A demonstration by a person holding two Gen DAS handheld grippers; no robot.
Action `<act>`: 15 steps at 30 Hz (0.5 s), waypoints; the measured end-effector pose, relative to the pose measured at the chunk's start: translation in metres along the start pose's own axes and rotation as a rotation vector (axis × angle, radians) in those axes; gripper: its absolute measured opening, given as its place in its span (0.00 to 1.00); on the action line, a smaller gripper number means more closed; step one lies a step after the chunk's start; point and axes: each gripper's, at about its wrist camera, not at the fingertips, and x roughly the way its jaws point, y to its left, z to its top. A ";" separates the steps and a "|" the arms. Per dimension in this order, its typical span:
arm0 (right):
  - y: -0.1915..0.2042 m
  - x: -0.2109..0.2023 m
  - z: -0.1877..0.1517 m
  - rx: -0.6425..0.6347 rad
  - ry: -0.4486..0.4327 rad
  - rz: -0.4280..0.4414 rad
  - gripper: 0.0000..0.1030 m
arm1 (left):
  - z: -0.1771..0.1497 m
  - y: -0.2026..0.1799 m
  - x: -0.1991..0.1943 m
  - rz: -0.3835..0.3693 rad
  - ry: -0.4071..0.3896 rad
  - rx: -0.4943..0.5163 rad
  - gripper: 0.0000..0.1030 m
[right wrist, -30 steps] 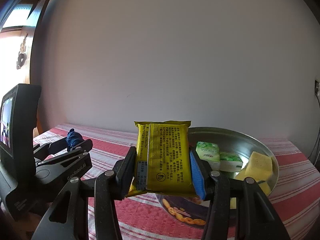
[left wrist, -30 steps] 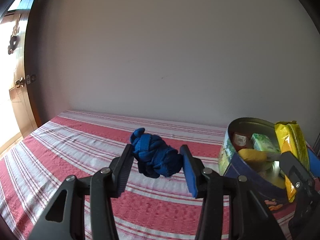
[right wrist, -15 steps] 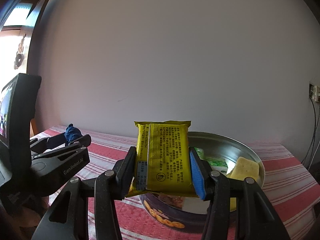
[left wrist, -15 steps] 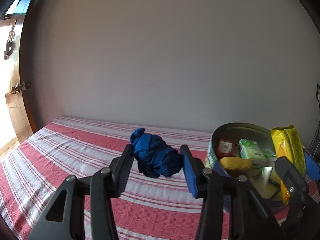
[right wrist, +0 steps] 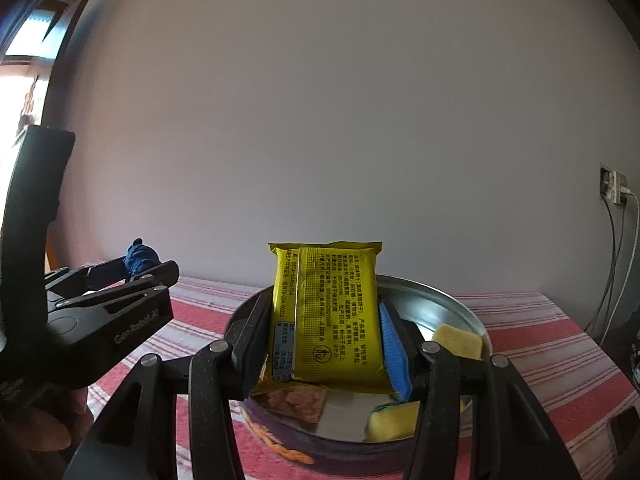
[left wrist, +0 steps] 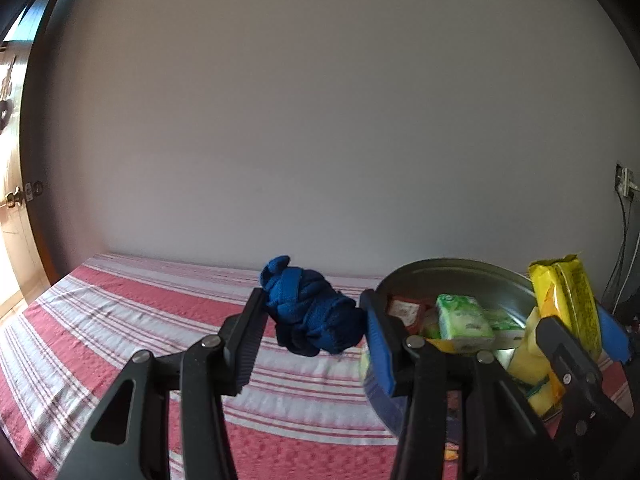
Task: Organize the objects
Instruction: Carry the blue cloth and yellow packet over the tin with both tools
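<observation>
Jaws clamped both sides: left gripper (left wrist: 312, 330) on soft blue sock bundle (left wrist: 310, 312), right gripper (right wrist: 326, 338) on light, crinkly yellow packet (right wrist: 328, 312), held mid-body over round tin (right wrist: 460, 310). Packet probably slippery.

Striped red-and-white tablecloth (left wrist: 120, 320) is lying bare across the frame's lower left. The round metal tin (left wrist: 452, 276), lower right, is sitting crowded with packets, blocking passage there.

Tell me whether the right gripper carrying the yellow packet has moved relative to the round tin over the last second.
Yes. The right gripper with the yellow packet has shifted rightward over the round tin, now hiding the green packs inside.
</observation>
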 end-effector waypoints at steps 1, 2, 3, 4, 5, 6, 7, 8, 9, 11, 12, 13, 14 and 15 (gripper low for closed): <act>-0.002 0.001 0.000 0.004 0.000 -0.004 0.52 | 0.001 -0.003 0.000 -0.005 -0.002 0.004 0.46; -0.003 0.003 0.001 0.009 0.000 -0.008 0.52 | 0.001 -0.006 0.000 -0.010 -0.005 0.007 0.46; -0.004 0.004 0.001 0.013 0.000 -0.011 0.52 | 0.002 -0.009 0.000 -0.014 -0.007 0.010 0.46; -0.006 0.005 0.002 0.019 -0.001 -0.016 0.52 | 0.002 -0.012 0.000 -0.019 -0.009 0.013 0.46; -0.008 0.005 0.002 0.022 -0.002 -0.019 0.52 | 0.003 -0.015 0.000 -0.023 -0.011 0.014 0.46; -0.009 0.005 0.002 0.024 -0.005 -0.023 0.52 | 0.003 -0.018 0.000 -0.028 -0.012 0.015 0.46; -0.009 0.005 0.003 0.025 -0.007 -0.025 0.52 | 0.004 -0.020 0.001 -0.032 -0.012 0.016 0.46; -0.010 0.005 0.003 0.025 -0.009 -0.028 0.52 | 0.005 -0.023 0.001 -0.037 -0.012 0.017 0.46; -0.013 0.004 0.005 0.025 -0.011 -0.032 0.52 | 0.005 -0.026 0.002 -0.041 -0.013 0.018 0.46; -0.015 0.005 0.006 0.026 -0.015 -0.040 0.52 | 0.007 -0.031 0.003 -0.050 -0.014 0.020 0.46; -0.016 0.006 0.006 0.027 -0.016 -0.045 0.52 | 0.007 -0.034 0.003 -0.055 -0.015 0.021 0.46; -0.017 0.007 0.006 0.029 -0.016 -0.051 0.52 | 0.008 -0.036 0.004 -0.059 -0.016 0.022 0.46; -0.019 0.008 0.007 0.031 -0.017 -0.057 0.52 | 0.008 -0.039 0.004 -0.064 -0.016 0.024 0.46; -0.020 0.009 0.007 0.033 -0.017 -0.063 0.52 | 0.009 -0.042 0.004 -0.069 -0.017 0.026 0.46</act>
